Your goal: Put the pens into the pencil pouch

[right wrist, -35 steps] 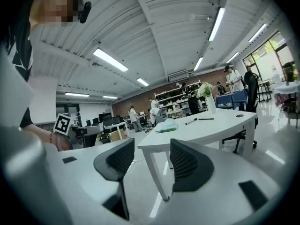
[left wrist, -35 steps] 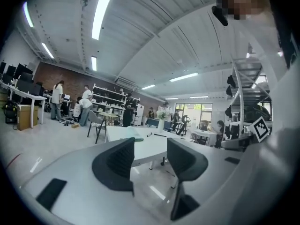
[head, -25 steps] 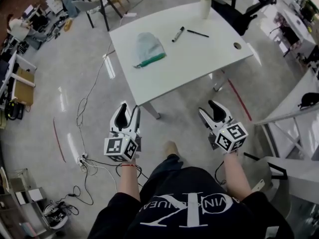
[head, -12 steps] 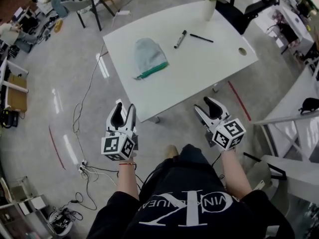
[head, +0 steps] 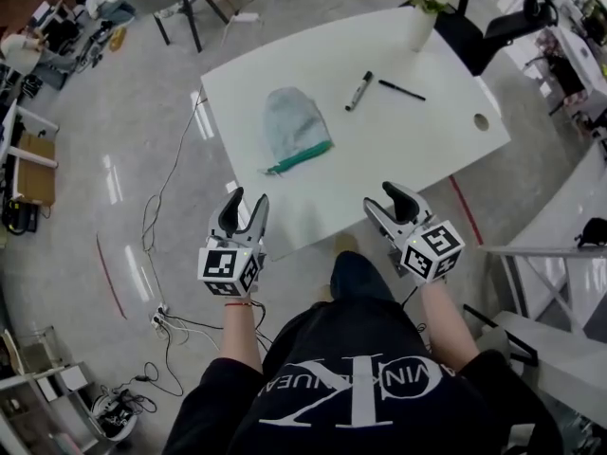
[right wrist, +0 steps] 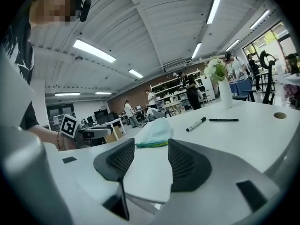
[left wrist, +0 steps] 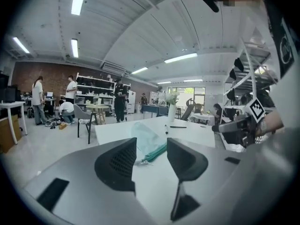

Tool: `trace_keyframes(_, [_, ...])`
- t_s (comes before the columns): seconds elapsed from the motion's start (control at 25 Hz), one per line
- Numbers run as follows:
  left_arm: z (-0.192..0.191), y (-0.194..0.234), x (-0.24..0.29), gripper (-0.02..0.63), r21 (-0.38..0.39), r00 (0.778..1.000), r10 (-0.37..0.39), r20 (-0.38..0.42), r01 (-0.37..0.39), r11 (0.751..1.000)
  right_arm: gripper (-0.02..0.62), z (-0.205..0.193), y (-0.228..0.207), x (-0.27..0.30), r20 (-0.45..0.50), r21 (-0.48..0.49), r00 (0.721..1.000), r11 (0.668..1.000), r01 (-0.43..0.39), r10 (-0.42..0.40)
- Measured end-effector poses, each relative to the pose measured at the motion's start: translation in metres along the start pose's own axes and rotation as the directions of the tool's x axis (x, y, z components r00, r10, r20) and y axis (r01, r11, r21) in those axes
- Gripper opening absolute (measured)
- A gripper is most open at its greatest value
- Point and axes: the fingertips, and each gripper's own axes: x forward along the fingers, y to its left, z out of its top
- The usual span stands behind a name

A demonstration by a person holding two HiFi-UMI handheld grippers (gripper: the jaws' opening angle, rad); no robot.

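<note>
- Here, at the near edge of the white desk (head: 398,159), I am holding both grippers just short of the surface, with neither touching anything.
- The left gripper (head: 247,202) is showing its jaws apart with nothing between them, and it is pointing towards the pencil pouch (head: 292,129).
- The right gripper (head: 384,197) is likewise standing with its jaws spread and empty.
- The pouch is lying flat on the left half of the desk, with its green zip edge turned towards the near edge. I cannot tell whether the zip is open.
- The marker (head: 358,91) and the thin black pen (head: 402,90) are lying nearer the far edge, close together but not touching. They are well apart from the pouch and just short of the flower vase (head: 422,27) at the far corner.
- I am judging this to be the opening reach, with no pen picked up and the pouch untouched.
- The next move is calling for the right gripper to go out over the desk to the marker, while the left one is steadying or opening the pouch.
</note>
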Motion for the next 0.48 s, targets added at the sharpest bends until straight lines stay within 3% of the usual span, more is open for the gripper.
trace_keyframes(0.24, [-0.007, -0.008, 0.057, 0.183, 0.128, 0.991, -0.067, -0.12, 0.082, 0.988, 0.227, 0.012, -0.027, 0.027, -0.037, -0.01, 0.999, 0.999, -0.036, 0.035])
trace_keyframes(0.48, [-0.023, -0.01, 0.099, 0.184, 0.249, 0.957, -0.089, -0.276, 0.16, 0.955, 0.227, 0.018, -0.051, 0.049, -0.059, 0.01, 0.996, 0.998, -0.069, 0.07])
